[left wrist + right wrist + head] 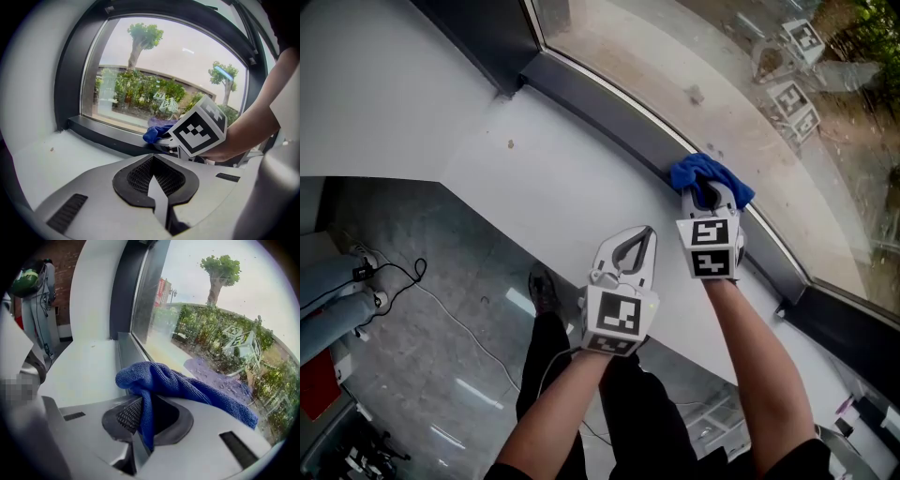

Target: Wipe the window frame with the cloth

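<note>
The right claw (712, 195) is clamped on a blue cloth (698, 171). In the right gripper view a fold of it hangs down between the two jaws, pinched there, while the rest bunches over the tips and trails off to the claw's right. Just ahead of the tips, the cloth lies against the dark window frame (609, 111), on its bottom rail, close to where the rail meets the glass (675, 47). The white sill (534, 178) spreads below and behind this claw, toward the person.

The left claw (636, 246) is just beside the right one, to its left and a little farther back from the frame, over the sill. Whether it touches the sill cannot be told. Its jaws are together with nothing between them, as the left gripper view shows. Seen from this claw, the cloth and the right claw's marker cube (199, 131) sit ahead and slightly right. The bottom rail runs across in front, and an upright of the frame stands off to the left. Beyond the glass, ahead of both claws, stand shrubs and trees (143, 37).
</note>
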The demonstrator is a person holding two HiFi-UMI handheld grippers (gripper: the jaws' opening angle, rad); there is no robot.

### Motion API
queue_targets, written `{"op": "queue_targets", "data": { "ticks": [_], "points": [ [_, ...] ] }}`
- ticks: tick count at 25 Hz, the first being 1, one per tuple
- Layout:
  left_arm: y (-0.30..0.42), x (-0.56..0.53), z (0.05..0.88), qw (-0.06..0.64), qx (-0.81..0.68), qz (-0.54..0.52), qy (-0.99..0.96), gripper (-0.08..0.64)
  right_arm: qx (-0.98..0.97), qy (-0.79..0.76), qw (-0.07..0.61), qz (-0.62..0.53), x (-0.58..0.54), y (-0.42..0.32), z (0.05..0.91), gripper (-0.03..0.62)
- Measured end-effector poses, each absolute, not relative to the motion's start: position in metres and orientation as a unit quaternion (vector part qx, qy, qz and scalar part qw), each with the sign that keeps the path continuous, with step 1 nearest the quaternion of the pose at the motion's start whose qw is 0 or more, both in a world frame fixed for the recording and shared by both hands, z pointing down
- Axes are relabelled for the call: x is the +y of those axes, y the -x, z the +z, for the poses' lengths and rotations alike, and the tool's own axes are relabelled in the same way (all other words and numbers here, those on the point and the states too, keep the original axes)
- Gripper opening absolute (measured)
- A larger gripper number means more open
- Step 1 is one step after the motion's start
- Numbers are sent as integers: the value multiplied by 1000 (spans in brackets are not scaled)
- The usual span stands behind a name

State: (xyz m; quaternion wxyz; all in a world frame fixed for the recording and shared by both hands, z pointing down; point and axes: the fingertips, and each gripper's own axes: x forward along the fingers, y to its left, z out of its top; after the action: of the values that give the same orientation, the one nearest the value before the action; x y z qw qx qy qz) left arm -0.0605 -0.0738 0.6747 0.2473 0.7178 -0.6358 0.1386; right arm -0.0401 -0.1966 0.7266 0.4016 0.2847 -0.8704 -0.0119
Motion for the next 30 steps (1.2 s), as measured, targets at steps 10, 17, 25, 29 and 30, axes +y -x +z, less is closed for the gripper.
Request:
{"op": "queue_targets", "data": {
  "ticks": [10,17,25,29,30],
  "points": [
    [40,-78,675,253,-627,123,-727,4,-866,-283,411,-10,-194,21,726,34],
    [22,-75,676,256,-627,118,-726,3,-861,-290,417,-5,-192,-4,727,34],
    [21,-73,663,251,-628,127,-726,3,-865,-283,415,10,-195,-4,730,34],
    [24,-66,665,255,-628,120,-725,3,-862,-300,407,15,-194,-8,731,34],
    [30,-65,669,260,-629,117,-724,3,-862,-300,408,14,-194,-4,732,34]
  ]
}}
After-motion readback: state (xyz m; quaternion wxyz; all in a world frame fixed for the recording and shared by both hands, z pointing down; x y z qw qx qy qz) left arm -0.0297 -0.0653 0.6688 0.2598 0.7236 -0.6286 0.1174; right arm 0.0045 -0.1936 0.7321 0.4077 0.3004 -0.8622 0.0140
